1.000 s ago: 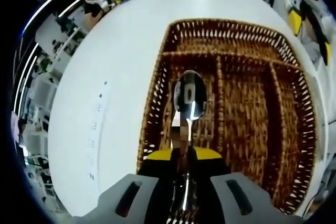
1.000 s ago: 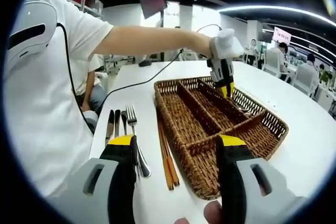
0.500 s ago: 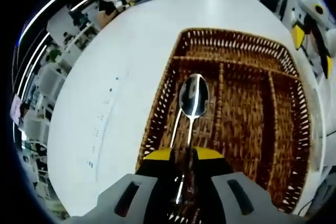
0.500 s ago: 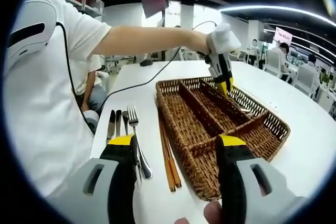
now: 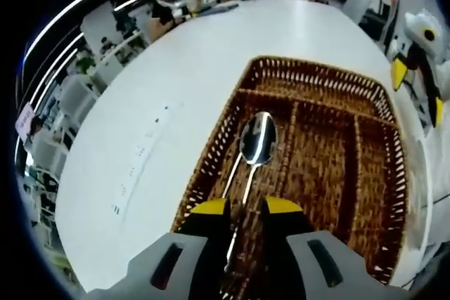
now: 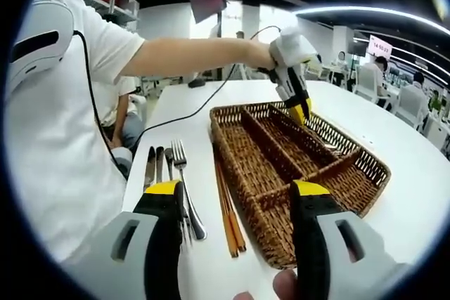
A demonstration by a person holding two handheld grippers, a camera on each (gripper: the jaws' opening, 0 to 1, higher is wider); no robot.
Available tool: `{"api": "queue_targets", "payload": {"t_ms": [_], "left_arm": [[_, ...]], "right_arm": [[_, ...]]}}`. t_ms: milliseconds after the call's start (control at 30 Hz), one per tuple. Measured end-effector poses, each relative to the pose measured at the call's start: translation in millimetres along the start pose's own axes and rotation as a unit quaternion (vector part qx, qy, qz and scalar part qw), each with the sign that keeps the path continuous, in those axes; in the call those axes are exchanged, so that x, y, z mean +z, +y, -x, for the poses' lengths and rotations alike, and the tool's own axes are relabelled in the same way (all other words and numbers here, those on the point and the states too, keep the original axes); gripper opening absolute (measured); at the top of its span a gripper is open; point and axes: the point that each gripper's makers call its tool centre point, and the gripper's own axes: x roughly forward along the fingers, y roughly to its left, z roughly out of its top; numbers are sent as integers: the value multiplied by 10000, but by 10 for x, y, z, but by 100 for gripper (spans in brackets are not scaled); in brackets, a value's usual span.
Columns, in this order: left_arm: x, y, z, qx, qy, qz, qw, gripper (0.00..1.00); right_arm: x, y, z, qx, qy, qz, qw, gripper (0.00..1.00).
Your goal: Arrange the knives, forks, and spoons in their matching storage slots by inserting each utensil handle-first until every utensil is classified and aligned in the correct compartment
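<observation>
Hard to tell whether the spoon (image 5: 253, 147) lay loose in the basket (image 5: 383, 114) or hung from the left gripper (image 5: 246, 207); handle hidden between slightly parted yellow tips. Bowl at 12 o'clock, over the left slot. Right gripper (image 6: 239, 194) spread wide, holding nothing. At 10 o'clock, knives (image 6: 150, 166) and fork (image 6: 177, 159) on the table (image 6: 415, 173); chopsticks (image 6: 225, 201) beside the basket.
</observation>
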Motion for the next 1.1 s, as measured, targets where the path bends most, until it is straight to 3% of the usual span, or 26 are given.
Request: {"api": "queue_targets", "payload": {"t_ms": [233,633,1100], "left_arm": [[-8,-3,-15,-69,30,-142,9999,22],[-8,27,2,77,77,-227,9997,30],[-60,89,295,491,-238,260,9982,36]], "right_arm": [[2,5,-5,2,9,0,10000,63],[14,21,7,0,-12,14,10000,64],[43,53,-12,23,0,64,10000,64]]}}
